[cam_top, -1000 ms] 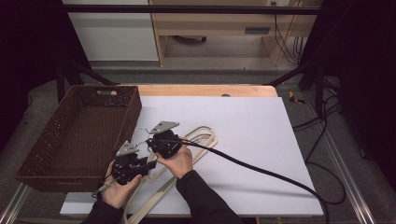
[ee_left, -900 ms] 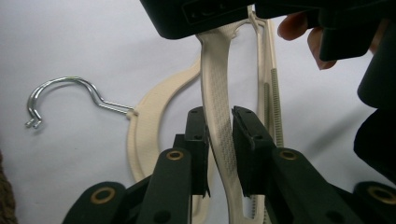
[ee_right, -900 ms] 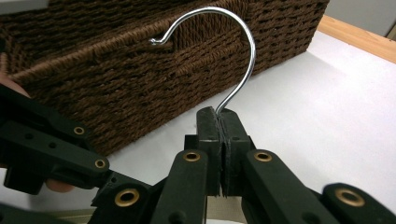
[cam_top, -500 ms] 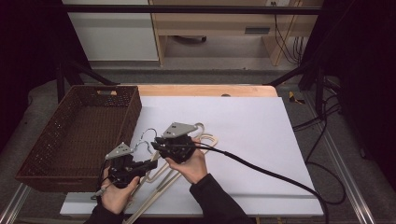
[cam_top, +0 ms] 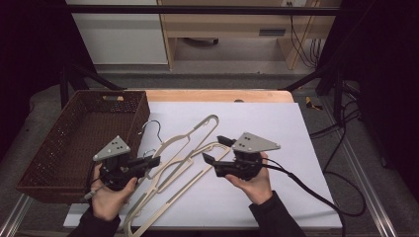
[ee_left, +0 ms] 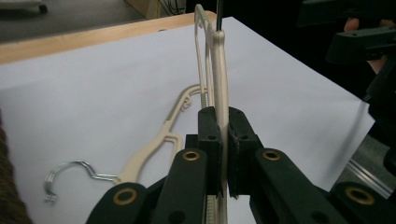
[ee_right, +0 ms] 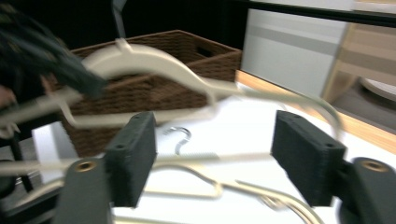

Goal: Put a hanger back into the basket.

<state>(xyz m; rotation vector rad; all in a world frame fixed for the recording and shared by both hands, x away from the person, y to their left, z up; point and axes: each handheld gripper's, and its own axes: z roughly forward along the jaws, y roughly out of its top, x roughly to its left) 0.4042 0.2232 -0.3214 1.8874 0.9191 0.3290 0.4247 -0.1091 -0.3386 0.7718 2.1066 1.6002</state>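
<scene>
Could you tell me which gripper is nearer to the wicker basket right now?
Left. The left gripper is just beside the wicker basket, shut on a cream hanger; the right gripper, jaws open, is farther off over the white sheet.

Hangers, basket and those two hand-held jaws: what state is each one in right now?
Left gripper: jaws shut on the raised hanger.
Right gripper: jaws have just been opening, nothing between them.
Raised hanger: lifted at a slant, held by one arm.
Other hanger: lying flat on the white sheet.
Basket: upright, empty.
</scene>
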